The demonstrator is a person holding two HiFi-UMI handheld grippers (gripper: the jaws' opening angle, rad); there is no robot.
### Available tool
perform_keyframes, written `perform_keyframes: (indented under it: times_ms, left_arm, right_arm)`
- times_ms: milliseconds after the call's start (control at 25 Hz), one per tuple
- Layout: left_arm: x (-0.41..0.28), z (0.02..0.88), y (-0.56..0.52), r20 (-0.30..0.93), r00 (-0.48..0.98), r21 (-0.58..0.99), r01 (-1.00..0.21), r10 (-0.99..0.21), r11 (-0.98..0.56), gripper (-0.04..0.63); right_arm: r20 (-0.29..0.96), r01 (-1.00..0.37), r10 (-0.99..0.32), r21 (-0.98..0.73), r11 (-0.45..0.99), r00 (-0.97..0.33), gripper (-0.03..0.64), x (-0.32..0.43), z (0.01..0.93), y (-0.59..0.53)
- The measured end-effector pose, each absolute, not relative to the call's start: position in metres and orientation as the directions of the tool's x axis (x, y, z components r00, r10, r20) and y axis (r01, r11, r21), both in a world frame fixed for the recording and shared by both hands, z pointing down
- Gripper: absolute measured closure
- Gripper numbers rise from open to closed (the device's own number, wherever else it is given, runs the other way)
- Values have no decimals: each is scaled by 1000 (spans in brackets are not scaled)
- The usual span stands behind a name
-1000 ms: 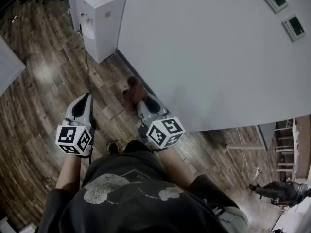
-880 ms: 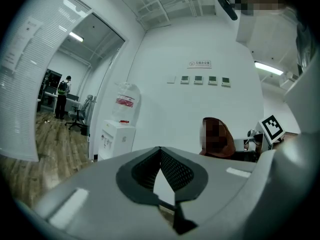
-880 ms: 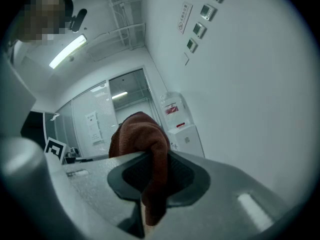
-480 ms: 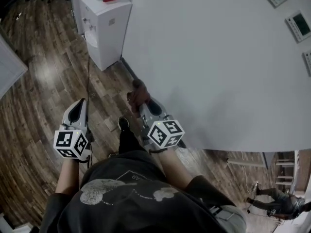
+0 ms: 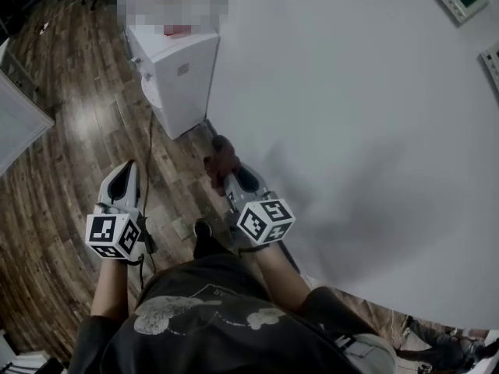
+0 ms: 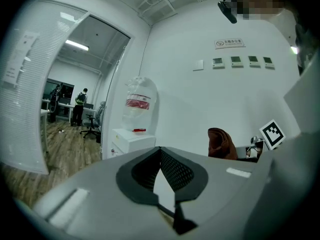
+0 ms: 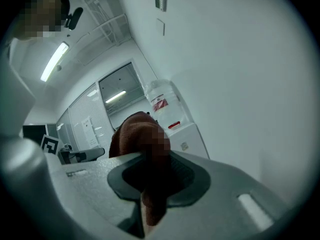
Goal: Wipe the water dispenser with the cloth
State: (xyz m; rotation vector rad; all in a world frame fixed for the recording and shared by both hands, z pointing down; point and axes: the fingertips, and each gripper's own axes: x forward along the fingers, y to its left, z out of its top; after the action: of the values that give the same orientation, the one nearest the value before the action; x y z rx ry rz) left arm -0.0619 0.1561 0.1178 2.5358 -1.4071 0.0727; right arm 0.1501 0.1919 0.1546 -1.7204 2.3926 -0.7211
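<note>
right hand-held gripper [image 7: 150,159] is clamped on the brown cloth [image 7: 136,131], which bunches up past the jaw tips. left hand-held gripper [image 6: 160,151] has its tips together with nothing between them. Both are held low over the wood floor [image 5: 70,131], the right one next to the white wall [image 5: 351,115]. The water dispenser [image 5: 187,72] stands ahead against that wall, well apart from the cloth, with 1 bottle [image 6: 138,101] on top.

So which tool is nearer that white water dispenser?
Right. The right tool, holding the cloth, reaches further forward toward the water dispenser; the left tool sits further back and to the left.
</note>
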Motion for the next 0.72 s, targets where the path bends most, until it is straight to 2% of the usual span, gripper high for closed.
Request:
perform_keyframes:
  times_ms: [360,720]
  left_arm:
    - [-37,112,89,160,482,206,-870,-861,-449,577]
    - [-43,129,32,176,495,227,-861,-851,-454,575]
  right_arm:
    - [206,-844,-874,-427,325,-441,556,153,161,106]
    - [215,-839,-868,-437,324,-447,555,129,171,46]
